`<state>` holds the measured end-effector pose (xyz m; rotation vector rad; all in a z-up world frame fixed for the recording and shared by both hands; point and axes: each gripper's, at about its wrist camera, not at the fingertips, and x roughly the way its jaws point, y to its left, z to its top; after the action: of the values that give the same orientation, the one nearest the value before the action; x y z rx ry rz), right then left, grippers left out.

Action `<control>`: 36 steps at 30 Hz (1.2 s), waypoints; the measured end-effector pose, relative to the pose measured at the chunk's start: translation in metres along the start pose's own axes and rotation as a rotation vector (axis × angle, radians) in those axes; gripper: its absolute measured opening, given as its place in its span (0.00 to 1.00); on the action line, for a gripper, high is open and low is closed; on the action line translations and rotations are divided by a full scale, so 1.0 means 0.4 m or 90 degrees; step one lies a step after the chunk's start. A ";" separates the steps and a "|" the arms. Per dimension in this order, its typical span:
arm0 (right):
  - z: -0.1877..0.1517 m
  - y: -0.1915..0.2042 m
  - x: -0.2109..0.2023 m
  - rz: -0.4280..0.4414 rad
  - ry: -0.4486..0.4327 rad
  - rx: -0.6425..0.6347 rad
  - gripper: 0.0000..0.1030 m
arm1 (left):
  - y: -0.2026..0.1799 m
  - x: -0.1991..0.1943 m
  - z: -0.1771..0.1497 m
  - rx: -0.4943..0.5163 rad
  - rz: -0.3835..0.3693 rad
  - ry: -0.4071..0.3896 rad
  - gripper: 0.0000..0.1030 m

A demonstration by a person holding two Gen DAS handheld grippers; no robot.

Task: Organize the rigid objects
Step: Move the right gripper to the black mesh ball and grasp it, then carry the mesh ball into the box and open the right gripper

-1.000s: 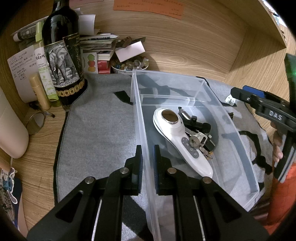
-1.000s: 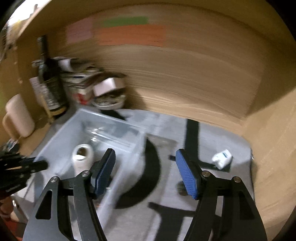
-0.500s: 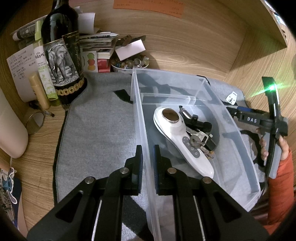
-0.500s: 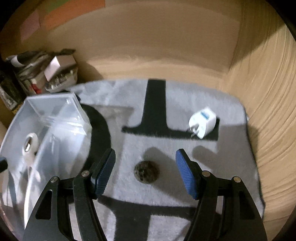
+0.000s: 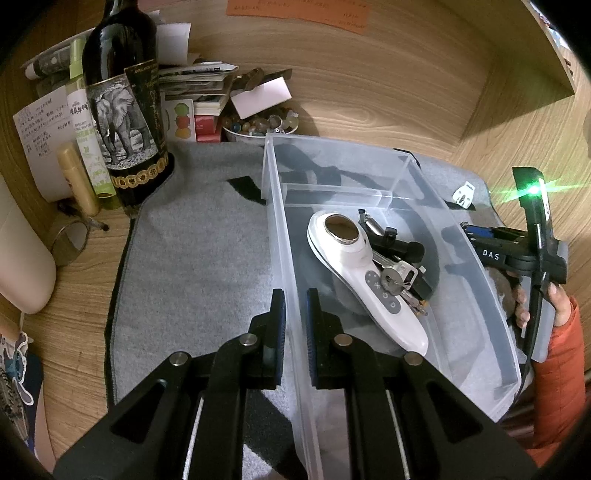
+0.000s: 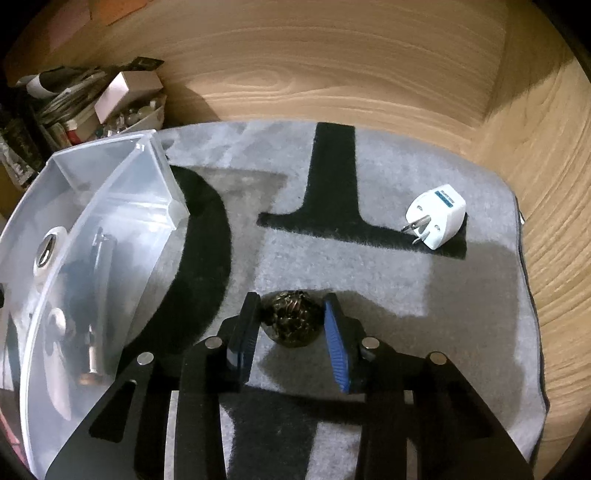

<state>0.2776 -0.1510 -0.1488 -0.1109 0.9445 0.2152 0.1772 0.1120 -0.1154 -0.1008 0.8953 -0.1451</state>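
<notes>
Right wrist: right gripper [image 6: 291,332] closing around dark ball [image 6: 290,321] — pads near.

We are in a home, at a wood-grain worktop [image 5: 388,92] boxed in by wooden walls, like a desk nook. At its far left corner we see household clutter: a dark wine bottle [image 5: 123,110] with an elephant label, a green spray bottle [image 5: 86,133], stacked papers and booklets [image 5: 195,79], and a bowl of beads and trinkets [image 5: 258,125]. A grey mat [image 5: 199,251] covers the worktop. Orange notes [image 5: 299,11] are stuck on the back wall.
</notes>
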 end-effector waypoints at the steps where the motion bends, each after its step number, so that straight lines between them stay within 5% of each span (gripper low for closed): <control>1: -0.002 0.001 -0.005 -0.002 -0.004 -0.001 0.31 | 0.001 0.000 -0.001 0.000 0.000 0.000 0.10; 22: 0.023 0.080 -0.188 0.014 -0.127 -0.053 0.31 | 0.003 -0.001 -0.002 -0.001 -0.001 0.000 0.10; 36: 0.033 0.220 -0.246 0.080 -0.164 -0.133 0.31 | 0.002 0.000 -0.002 -0.001 -0.001 0.000 0.10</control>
<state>0.2122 -0.0760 -0.0612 -0.2118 0.6710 0.4336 0.1766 0.1128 -0.1158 -0.1027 0.8950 -0.1452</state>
